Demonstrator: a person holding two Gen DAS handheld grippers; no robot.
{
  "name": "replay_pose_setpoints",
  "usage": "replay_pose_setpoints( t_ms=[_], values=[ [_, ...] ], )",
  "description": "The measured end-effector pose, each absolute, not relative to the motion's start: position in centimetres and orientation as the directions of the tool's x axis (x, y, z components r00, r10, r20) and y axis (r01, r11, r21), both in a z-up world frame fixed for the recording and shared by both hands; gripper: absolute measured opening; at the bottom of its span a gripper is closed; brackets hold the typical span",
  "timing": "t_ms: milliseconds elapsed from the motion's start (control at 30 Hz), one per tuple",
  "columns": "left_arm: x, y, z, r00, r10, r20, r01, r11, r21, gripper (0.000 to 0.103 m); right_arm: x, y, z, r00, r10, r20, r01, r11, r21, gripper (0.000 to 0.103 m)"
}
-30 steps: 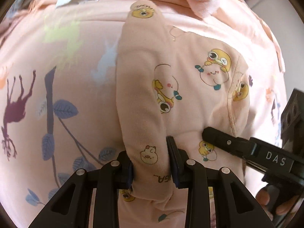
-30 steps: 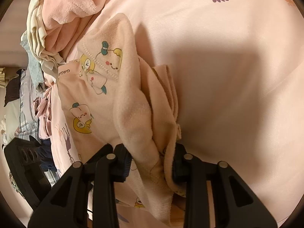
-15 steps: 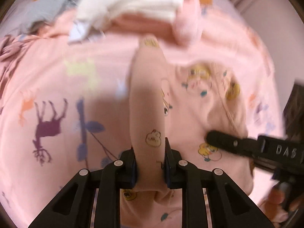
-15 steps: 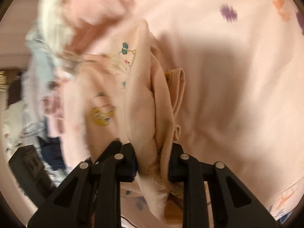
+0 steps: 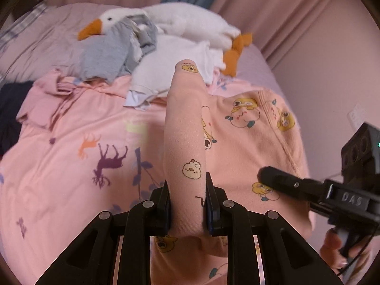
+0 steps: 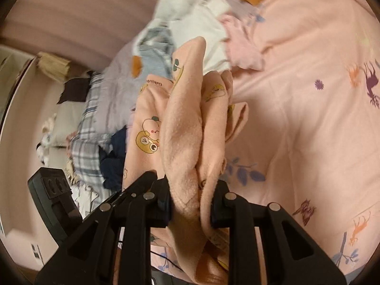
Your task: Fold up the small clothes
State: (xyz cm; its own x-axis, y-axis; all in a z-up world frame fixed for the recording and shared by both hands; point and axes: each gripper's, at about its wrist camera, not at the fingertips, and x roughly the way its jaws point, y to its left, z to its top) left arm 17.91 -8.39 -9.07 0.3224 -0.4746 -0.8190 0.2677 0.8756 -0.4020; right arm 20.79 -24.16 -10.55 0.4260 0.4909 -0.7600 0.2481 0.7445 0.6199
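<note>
The pink garment (image 5: 185, 142), pinched in both the left gripper (image 5: 186, 204) and right gripper (image 6: 190, 204), could be dragged loose mid-frame if pulled unevenly.

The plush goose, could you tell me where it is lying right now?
In the left wrist view the plush goose lies at the far end of the bed, behind the white garment and beside the grey garment.

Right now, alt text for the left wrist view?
The left gripper is clamped on a fold of a peach cartoon-print garment, lifting it above a pink animal-print bedsheet. The right gripper reaches in from the right edge. Behind lie a white goose plush, a grey garment and white clothes.
</note>
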Motion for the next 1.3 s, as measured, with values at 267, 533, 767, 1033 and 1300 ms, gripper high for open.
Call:
replay_pose_setpoints(
  t_ms=[267, 533, 767, 1033, 1300],
  values=[
    [17.0, -5.3, -5.7, 0.382, -0.443, -0.811, 0.259, 0.894, -0.366, 0.021, 19.8, -19.9, -6.4, 0.452, 0.467, -0.760, 0.166, 0.793, 0.586, 0.024],
    [17.7, -3.7, -5.7, 0.415, -0.419, -0.808, 0.235, 0.907, -0.349, 0.021, 21.3, -17.7, -5.9, 0.456, 0.472, -0.754, 0.125, 0.805, 0.580, 0.024],
    [18.8, -3.6, -7.1, 0.405, -0.408, -0.819, 0.217, 0.912, -0.347, 0.021, 22.9, -17.0, -7.0, 0.433, 0.465, -0.772, 0.125, 0.818, 0.562, 0.024],
    [19.6, -3.7, -7.5, 0.399, -0.400, -0.825, 0.213, 0.916, -0.340, 0.021, 24.1, -16.8, -7.8, 0.417, 0.456, -0.786, 0.135, 0.824, 0.550, 0.024],
    [19.0, -4.0, -6.6, 0.397, -0.386, -0.833, 0.224, 0.921, -0.319, 0.021, 23.6, -16.6, -7.1, 0.424, 0.438, -0.793, 0.142, 0.832, 0.536, 0.025]
  ],
)
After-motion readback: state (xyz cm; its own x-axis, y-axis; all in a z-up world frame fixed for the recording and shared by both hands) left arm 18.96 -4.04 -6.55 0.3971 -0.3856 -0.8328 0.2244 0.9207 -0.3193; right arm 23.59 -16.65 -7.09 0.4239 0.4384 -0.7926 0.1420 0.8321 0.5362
